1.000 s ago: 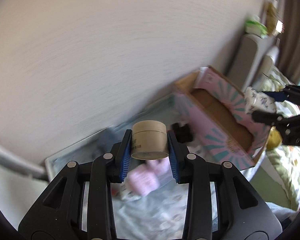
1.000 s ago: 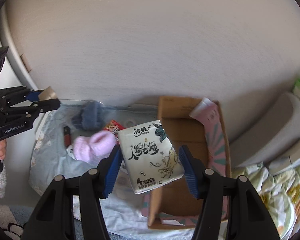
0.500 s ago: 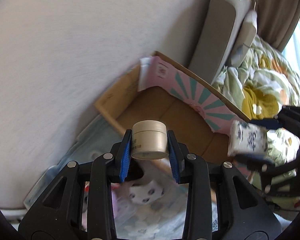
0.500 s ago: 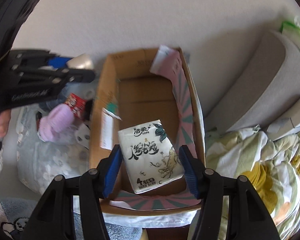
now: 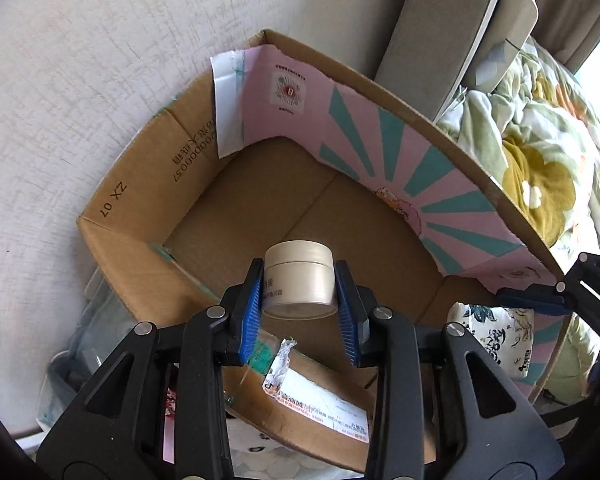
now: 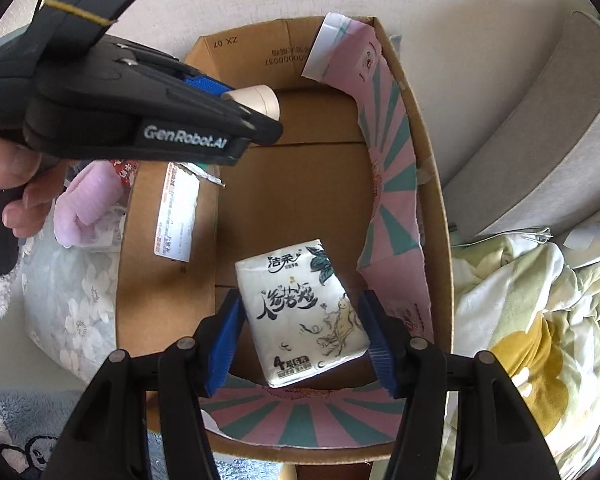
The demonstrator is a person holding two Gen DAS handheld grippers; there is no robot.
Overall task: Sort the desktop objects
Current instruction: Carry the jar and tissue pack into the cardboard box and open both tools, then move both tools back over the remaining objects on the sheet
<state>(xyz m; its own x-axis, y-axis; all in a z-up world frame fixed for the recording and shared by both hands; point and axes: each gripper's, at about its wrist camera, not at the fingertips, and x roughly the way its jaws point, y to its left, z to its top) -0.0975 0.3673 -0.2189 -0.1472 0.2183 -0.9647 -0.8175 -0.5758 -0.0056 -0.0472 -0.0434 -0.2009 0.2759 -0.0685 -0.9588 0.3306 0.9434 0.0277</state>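
My left gripper (image 5: 299, 312) is shut on a small cream jar (image 5: 299, 280) and holds it above the open cardboard box (image 5: 140, 184). In the right wrist view the jar (image 6: 258, 98) sits at the left gripper's tip over the box's far end. My right gripper (image 6: 300, 338) is shut on a white tissue pack (image 6: 304, 312) with black calligraphy, held over the near end of the box (image 6: 164, 300). The tissue pack (image 5: 496, 340) also shows at the right of the left wrist view. The box's inside is bare.
A pink knitted item (image 6: 88, 204) and a red packet (image 6: 124, 168) lie on a floral cloth (image 6: 68, 296) left of the box. A grey cushion (image 6: 548, 128) and a floral quilt (image 6: 540, 320) lie to the right. A pale wall is behind.
Both grippers have moved right from over the cloth to above the box, still holding the jar and the tissue pack. The left gripper now sits close in front of the right camera.
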